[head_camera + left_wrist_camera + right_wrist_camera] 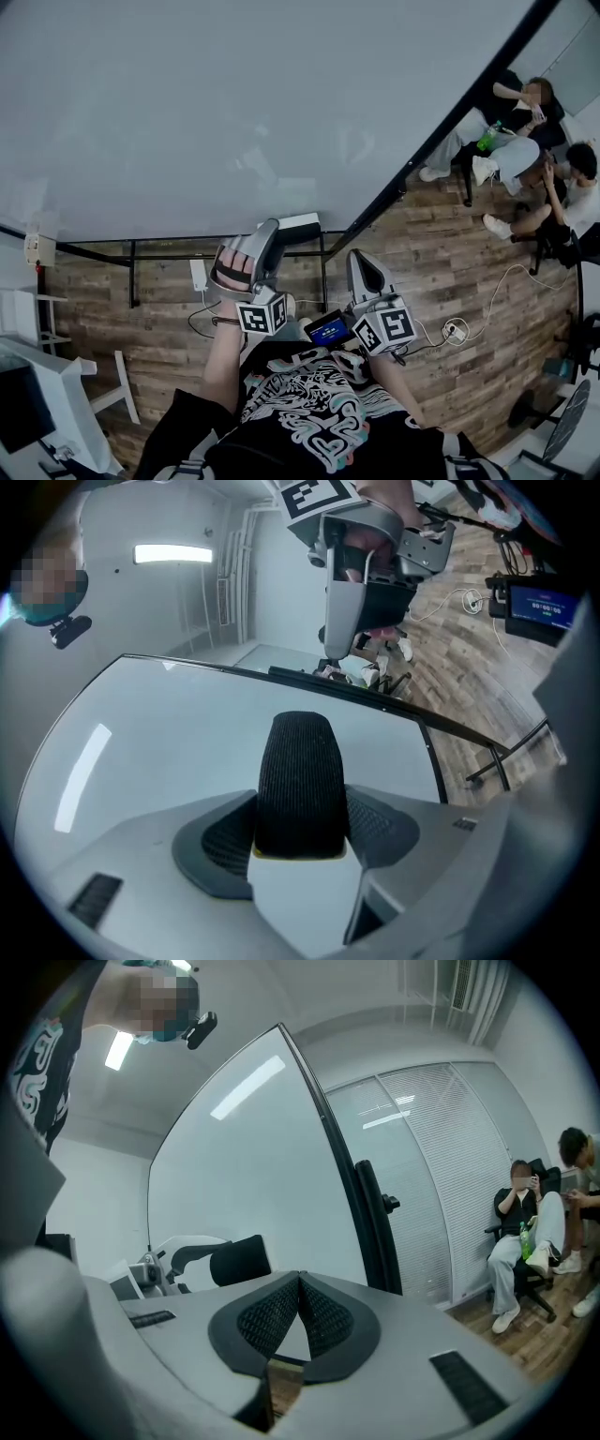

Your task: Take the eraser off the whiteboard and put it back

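The whiteboard [234, 103] filled most of the head view, its pale face bare and edged by a black frame [450, 122] that ran diagonally down to the right. Below and beside it lay a wood-plank floor [450, 253], where two people [539, 141] sat on chairs at the far right, well apart from the board. A white cable [487, 300] trailed across the planks near them.

The left gripper [302, 827] pointed level at the board with its jaws partly apart, closed on the eraser [300, 771], their ribbed pads pressed against its two sides. The right gripper [298, 1283] was held just beside it, also level, its jaws brought together at the tips with nothing between them.

The eraser stood upright in the left jaws, a dark textured block with a thin yellow strip at its base. It sat close in front of the lower part of the board; whether it touched the surface could not be told from these angles
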{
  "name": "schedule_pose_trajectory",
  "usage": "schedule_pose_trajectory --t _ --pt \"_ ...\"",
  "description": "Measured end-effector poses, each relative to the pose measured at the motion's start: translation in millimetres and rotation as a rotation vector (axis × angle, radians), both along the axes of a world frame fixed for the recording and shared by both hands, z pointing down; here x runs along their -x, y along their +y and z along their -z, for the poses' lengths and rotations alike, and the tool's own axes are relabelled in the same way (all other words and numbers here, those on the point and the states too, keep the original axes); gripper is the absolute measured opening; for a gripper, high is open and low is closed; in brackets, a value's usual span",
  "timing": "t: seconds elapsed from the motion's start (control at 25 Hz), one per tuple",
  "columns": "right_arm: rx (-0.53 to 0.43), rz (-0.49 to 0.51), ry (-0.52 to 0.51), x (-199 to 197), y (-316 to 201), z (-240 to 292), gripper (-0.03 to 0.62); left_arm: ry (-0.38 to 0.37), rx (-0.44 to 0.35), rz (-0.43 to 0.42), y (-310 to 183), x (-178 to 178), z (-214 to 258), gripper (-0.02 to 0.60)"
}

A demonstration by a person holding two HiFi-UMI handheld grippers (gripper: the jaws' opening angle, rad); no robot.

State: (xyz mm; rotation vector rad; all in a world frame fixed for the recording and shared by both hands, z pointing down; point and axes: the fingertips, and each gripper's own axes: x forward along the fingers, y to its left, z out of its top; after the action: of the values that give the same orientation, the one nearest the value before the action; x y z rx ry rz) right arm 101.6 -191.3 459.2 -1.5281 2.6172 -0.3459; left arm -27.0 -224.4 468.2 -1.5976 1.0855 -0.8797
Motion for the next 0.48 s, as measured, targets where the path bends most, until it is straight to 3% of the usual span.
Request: schedule_pose_trajectory --t 0.48 --pt "-0.044 0.011 -0.015 -19 40 17 0.015 0.011 -0.017 0.051 37 -5 15 0.284"
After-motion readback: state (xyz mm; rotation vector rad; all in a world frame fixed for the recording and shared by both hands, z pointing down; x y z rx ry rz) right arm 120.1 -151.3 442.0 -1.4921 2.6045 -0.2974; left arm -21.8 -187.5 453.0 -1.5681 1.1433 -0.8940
